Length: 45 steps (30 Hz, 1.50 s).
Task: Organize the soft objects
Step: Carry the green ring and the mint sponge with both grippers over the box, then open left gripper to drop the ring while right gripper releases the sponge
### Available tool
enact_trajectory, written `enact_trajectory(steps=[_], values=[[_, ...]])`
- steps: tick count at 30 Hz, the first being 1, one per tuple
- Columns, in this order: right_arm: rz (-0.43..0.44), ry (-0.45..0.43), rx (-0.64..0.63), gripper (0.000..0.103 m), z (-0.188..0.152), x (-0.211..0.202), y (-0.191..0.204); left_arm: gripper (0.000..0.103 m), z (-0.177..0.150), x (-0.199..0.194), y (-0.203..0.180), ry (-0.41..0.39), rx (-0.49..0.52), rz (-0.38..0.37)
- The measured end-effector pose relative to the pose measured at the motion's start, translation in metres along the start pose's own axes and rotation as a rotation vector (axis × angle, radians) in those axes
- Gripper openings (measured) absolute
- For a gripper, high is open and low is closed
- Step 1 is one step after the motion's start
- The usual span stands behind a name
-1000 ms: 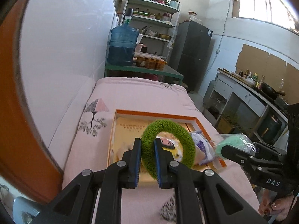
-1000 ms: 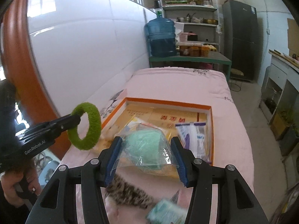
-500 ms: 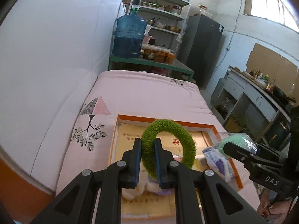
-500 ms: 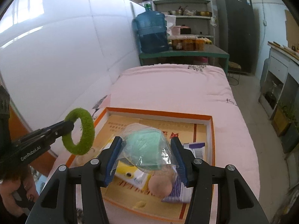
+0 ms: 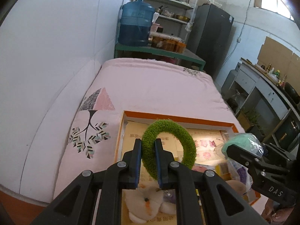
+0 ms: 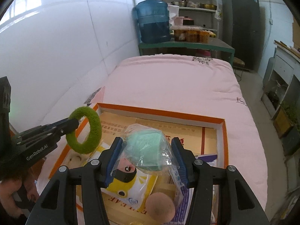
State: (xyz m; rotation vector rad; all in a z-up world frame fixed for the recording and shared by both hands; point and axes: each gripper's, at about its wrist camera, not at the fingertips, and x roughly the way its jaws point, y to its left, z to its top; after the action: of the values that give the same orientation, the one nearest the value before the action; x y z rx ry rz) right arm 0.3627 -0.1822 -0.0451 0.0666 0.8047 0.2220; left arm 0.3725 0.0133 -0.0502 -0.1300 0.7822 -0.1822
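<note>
My left gripper point(image 5: 147, 161) is shut on a fuzzy green ring point(image 5: 168, 146) and holds it above the left part of an orange-rimmed box point(image 5: 178, 116). The ring also shows in the right wrist view point(image 6: 86, 133). My right gripper point(image 6: 146, 159) is shut on a mint-green soft item in a clear plastic bag point(image 6: 148, 148), held above the box point(image 6: 161, 112). That bag shows at the right in the left wrist view point(image 5: 241, 142). In the box lie a white plush point(image 5: 146, 204), a yellow packet point(image 6: 129, 189) and a tan ball point(image 6: 160, 204).
The box lies on a pink quilted bed point(image 5: 153, 86) against a white wall. A green table with a blue water jug point(image 5: 136, 26) and jars stands past the bed's far end. A dark fridge point(image 5: 210, 37) and grey cabinets point(image 5: 262, 93) stand on the right.
Both grippers have moved forward over the box while holding their items. The box now sits nearer and lower in both views, and the plush and ball have come into sight.
</note>
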Motion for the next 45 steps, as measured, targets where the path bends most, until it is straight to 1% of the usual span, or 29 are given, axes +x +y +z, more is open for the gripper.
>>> enact_trajectory(steps=[9,17,21,24,26,27,28,30,31,35,38,41,45], values=[[-0.003,0.063,-0.024,0.055,-0.003,0.032,0.007,0.014,0.001,0.022,0.01,0.053,-0.01,0.034],[-0.003,0.095,-0.017,0.055,-0.009,0.044,0.005,0.014,-0.005,0.037,0.015,0.095,-0.025,0.04],[-0.001,0.099,-0.011,0.057,-0.012,0.047,0.002,0.014,-0.007,0.043,0.016,0.12,-0.03,0.02],[-0.003,0.1,-0.006,0.058,-0.013,0.047,0.001,0.015,-0.008,0.046,0.02,0.133,-0.052,0.005],[-0.004,0.102,0.001,0.058,-0.014,0.046,0.001,0.021,-0.009,0.045,0.021,0.134,-0.06,0.005],[-0.004,0.103,0.003,0.058,-0.015,0.046,0.001,0.029,-0.01,0.044,0.021,0.13,-0.06,0.008],[-0.004,0.104,0.006,0.059,-0.015,0.046,0.0,0.04,-0.01,0.043,0.021,0.125,-0.061,0.007],[-0.009,0.107,0.008,0.061,-0.016,0.045,-0.001,0.051,-0.01,0.04,0.02,0.117,-0.062,-0.001],[-0.01,0.107,0.007,0.062,-0.017,0.045,-0.001,0.053,-0.011,0.038,0.02,0.112,-0.061,-0.007],[-0.009,0.088,0.001,0.068,-0.018,0.037,0.0,0.055,-0.012,0.03,0.015,0.095,-0.045,-0.006],[-0.012,0.074,-0.012,0.069,-0.017,0.03,0.003,0.055,-0.012,0.022,0.014,0.079,-0.038,-0.002],[-0.023,0.063,-0.02,0.073,-0.016,0.022,0.005,0.055,-0.011,0.013,0.015,0.059,-0.044,-0.004],[-0.024,0.057,-0.014,0.073,-0.017,0.013,0.005,0.055,-0.012,-0.002,0.013,0.029,-0.048,-0.011]])
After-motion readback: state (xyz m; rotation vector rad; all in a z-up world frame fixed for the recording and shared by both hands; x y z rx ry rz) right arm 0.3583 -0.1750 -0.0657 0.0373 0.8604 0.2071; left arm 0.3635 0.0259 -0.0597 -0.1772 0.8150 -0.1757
